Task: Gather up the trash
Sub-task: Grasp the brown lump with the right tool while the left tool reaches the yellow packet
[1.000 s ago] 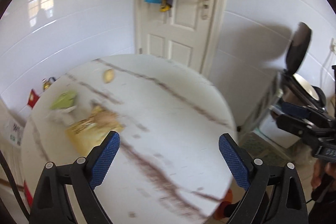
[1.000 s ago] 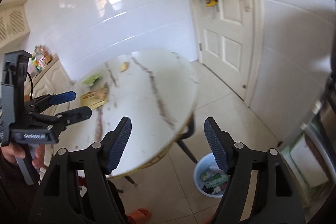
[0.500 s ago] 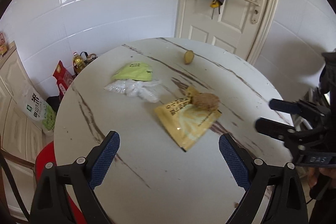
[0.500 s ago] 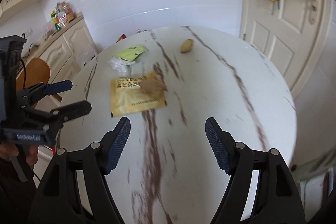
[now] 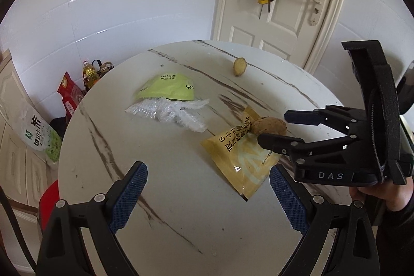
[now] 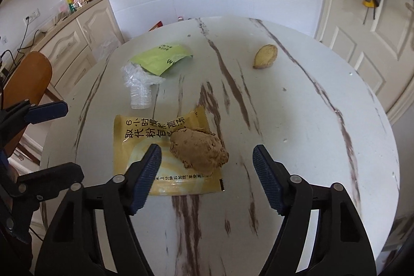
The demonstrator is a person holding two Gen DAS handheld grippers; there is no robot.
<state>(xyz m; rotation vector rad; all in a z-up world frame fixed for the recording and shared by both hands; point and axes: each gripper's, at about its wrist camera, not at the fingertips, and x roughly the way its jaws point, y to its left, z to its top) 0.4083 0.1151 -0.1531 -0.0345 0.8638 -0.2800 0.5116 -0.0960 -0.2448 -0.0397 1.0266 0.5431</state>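
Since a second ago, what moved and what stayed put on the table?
Both grippers swung from looking past the table toward it and came closer. The right gripper now hovers open by the brown lump on the yellow packet; the left gripper is open too. Nothing was grabbed. The green wrapper, clear plastic and ginger piece lie as before.

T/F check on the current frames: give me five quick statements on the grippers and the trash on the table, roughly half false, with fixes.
1. The brown lump lies on the yellow packet. True.
2. The right gripper is shut on the lump. False: it is open, holding nothing.
3. The green wrapper is stacked on the yellow packet. False: they lie apart; the green one is beside the clear plastic.
4. The left gripper is open and empty. True.
5. The ginger piece lies on the packet. False: it lies alone on the table.
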